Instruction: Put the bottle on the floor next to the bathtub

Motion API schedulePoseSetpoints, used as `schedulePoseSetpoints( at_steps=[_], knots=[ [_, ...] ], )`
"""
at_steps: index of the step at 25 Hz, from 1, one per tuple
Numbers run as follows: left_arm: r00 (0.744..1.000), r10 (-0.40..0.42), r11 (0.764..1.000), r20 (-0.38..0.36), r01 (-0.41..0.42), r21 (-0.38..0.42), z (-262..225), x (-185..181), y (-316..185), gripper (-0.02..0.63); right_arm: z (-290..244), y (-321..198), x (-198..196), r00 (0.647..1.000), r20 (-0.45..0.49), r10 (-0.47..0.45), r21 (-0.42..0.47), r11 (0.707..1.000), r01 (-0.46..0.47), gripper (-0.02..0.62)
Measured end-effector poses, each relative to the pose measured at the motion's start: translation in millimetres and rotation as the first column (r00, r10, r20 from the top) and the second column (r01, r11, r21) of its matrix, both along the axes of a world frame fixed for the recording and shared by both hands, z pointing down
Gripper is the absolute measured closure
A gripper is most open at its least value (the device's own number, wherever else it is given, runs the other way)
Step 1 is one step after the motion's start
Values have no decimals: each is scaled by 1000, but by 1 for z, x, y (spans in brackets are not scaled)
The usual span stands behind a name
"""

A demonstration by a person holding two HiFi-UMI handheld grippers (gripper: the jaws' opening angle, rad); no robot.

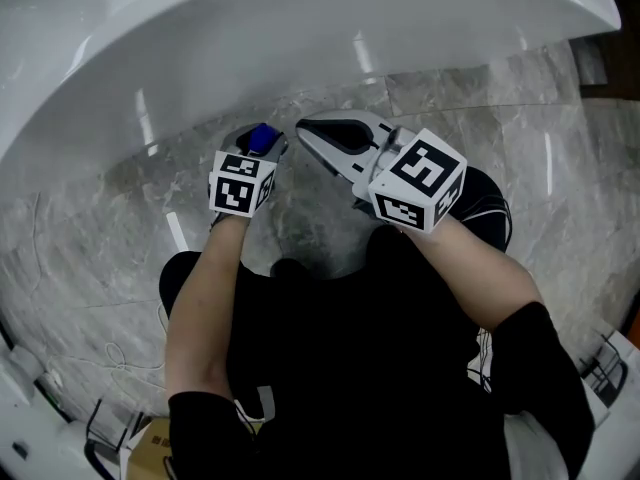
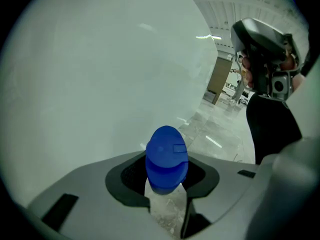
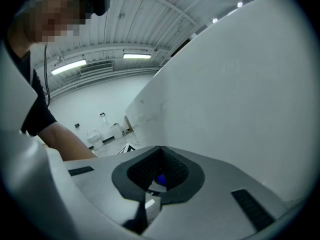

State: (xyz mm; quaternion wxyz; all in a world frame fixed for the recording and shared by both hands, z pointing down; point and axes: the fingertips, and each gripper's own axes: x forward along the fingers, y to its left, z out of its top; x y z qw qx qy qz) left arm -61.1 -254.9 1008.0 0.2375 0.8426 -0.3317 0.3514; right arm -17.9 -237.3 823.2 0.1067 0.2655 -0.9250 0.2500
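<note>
A clear bottle with a blue cap (image 1: 261,138) is held in my left gripper (image 1: 266,150), low over the grey marble floor (image 1: 480,118) beside the white bathtub (image 1: 250,38). In the left gripper view the blue cap (image 2: 166,156) stands between the black pads, and the jaws of my left gripper (image 2: 167,170) are shut on the bottle below it; the tub wall (image 2: 100,74) fills the view behind. My right gripper (image 1: 306,128) hovers just right of the bottle with its jaw tips together and nothing held. In its own view my right gripper (image 3: 160,151) faces the tub wall (image 3: 240,84).
The person's dark legs and a black shoe (image 1: 488,206) fill the lower middle of the head view. A thin cable (image 1: 60,303) lies on the floor at left. A cardboard box (image 1: 150,446) and white items sit at the bottom left, a wire rack (image 1: 604,366) at the right.
</note>
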Motion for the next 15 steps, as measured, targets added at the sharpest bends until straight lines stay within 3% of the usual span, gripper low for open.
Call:
schedulePoseSetpoints(
  at_steps=[5,9,15],
  knots=[
    [996,49,998,68,-47,-32,38,2,2,443,7,-5,18,999,28,42,-13,999,-42,568],
    [983,104,993,153,-93,-74,66,-4,5,445,7,2,18,999,30,18,-5,1000,-18,568],
    [984,74,988,163,-50,-144,90,-8,-3,443,19,11,16,1000,10,-16,-34,999,16,568]
  ],
)
